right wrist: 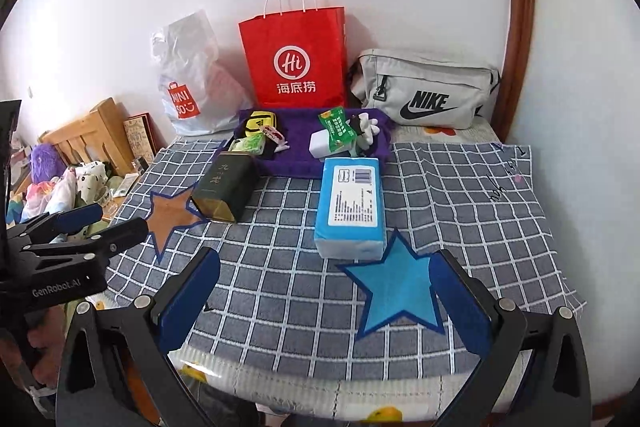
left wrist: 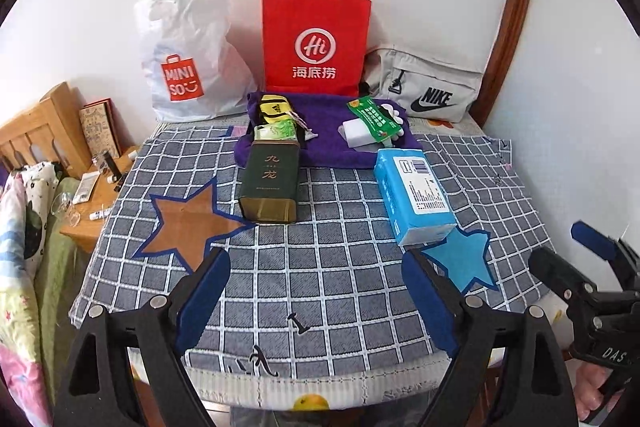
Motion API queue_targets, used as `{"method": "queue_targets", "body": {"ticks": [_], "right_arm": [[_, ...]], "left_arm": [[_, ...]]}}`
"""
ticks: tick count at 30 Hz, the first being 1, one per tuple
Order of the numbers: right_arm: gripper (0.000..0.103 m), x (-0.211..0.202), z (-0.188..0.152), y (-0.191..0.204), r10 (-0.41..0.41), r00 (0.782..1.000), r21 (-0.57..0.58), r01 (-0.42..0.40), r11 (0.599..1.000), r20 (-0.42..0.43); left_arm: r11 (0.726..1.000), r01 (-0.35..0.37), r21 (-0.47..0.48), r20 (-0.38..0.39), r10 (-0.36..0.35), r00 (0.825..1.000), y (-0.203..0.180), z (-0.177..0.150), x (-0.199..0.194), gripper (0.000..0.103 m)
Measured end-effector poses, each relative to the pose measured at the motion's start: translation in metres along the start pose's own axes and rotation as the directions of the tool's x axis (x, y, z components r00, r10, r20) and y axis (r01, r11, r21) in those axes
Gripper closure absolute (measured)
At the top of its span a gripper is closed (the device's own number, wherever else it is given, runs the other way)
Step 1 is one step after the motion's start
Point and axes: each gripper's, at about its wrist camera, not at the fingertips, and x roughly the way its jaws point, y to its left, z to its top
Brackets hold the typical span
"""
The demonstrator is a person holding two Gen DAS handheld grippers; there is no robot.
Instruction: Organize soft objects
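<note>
A blue tissue pack [left wrist: 416,195] [right wrist: 352,207] lies on the checked cloth [left wrist: 340,267], its near end at a blue star patch [right wrist: 400,291]. A dark green tin [left wrist: 270,183] [right wrist: 224,187] lies beside a brown star patch [left wrist: 188,223]. Behind them a purple towel [left wrist: 324,131] carries a yellow-black pouch [left wrist: 274,107], a green packet [left wrist: 372,117] and a white block [left wrist: 356,131]. My left gripper [left wrist: 316,287] [right wrist: 104,225] hangs open and empty over the cloth's near edge. My right gripper [right wrist: 326,291] [left wrist: 576,259] is open beside it, short of the tissue pack.
Against the wall stand a white plastic bag [left wrist: 184,67], a red paper bag [left wrist: 316,43] and a grey sports bag [left wrist: 432,87]. A wooden nightstand [left wrist: 92,203] with small items and bedding [left wrist: 20,267] lie to the left. A brown door frame [left wrist: 516,27] rises at the right.
</note>
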Motion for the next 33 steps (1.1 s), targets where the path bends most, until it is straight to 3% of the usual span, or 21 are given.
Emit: {"method": "queue_targets", "body": {"ticks": [13,33], "right_arm": [[0.0,-0.033,-0.015,0.004,0.01,0.999,0.012,-0.01,1.0,0.046],[0.0,-0.038,-0.017,0.008,0.024,0.998,0.015,-0.025,1.0,0.058]], "left_arm": [[0.999,-0.054,0.01,0.07,0.053,0.996,0.0,-0.01,-0.036,0.016],[0.999,-0.054,-0.002,0.068,0.054,0.996,0.006,-0.012,-0.04,0.016]]}}
